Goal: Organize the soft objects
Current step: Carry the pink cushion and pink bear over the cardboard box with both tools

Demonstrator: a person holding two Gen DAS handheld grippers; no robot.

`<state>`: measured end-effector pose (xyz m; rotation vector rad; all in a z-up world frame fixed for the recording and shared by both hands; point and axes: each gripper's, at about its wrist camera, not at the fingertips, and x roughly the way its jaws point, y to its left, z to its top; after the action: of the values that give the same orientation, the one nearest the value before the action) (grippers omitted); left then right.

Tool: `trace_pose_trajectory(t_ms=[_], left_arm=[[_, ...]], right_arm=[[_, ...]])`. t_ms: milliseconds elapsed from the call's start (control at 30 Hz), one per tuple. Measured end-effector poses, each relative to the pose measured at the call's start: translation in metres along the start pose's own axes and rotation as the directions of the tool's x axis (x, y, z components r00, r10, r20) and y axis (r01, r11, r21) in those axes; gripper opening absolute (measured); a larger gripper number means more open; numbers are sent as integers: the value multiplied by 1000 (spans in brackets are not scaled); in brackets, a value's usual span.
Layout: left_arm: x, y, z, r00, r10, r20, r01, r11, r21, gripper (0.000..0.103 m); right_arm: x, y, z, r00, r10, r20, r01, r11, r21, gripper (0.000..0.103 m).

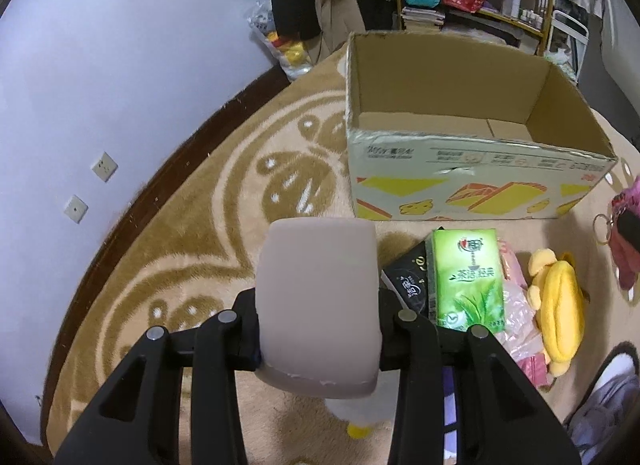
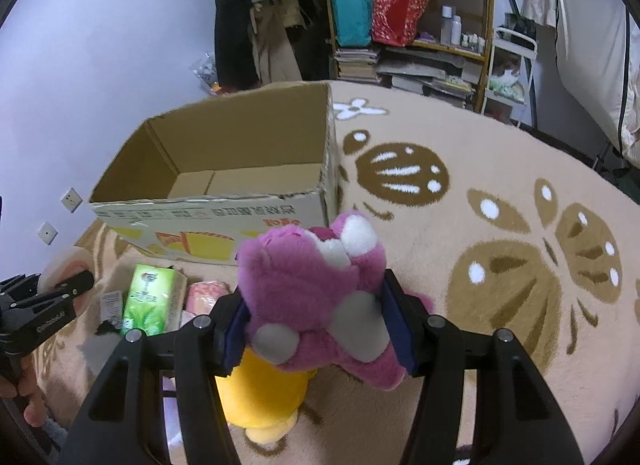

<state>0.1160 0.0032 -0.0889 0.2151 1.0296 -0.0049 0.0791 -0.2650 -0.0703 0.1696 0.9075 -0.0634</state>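
Note:
My left gripper (image 1: 318, 317) is shut on a grey-beige soft cushion block (image 1: 318, 297) and holds it above the rug, short of the open cardboard box (image 1: 472, 185). My right gripper (image 2: 316, 321) is shut on a purple plush bear (image 2: 316, 285), raised just in front of the same box (image 2: 224, 209). A green tissue pack (image 1: 468, 277) lies beside a black tissue pack (image 1: 408, 281), a pink plastic packet (image 1: 516, 305) and a yellow plush toy (image 1: 560, 309). The yellow plush (image 2: 260, 393) lies under the bear in the right wrist view. The box looks empty inside.
A beige rug with brown pattern (image 2: 500, 257) covers the floor. A wall with sockets (image 1: 104, 165) runs along the left. Shelves with bags and bottles (image 2: 412, 13) and hanging clothes (image 2: 264, 5) stand behind the box. The left gripper (image 2: 44, 305) shows at the right view's left edge.

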Motion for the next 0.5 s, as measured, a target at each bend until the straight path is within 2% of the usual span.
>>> trace_pose_trajectory(t_ms=[100, 400, 500], left_arm=[[-16, -2, -2, 998, 37, 42, -38, 999, 19, 37], [-63, 2, 4, 988, 4, 152, -7, 1000, 20, 37], [-80, -1, 5, 980, 27, 196, -35, 999, 38, 37]], right_arm=[[-14, 5, 2, 999, 19, 32, -18, 1000, -21, 62], [-50, 21, 14, 991, 60, 123, -53, 996, -65, 62], [-59, 26, 20, 985, 80, 151, -69, 995, -78, 62]])
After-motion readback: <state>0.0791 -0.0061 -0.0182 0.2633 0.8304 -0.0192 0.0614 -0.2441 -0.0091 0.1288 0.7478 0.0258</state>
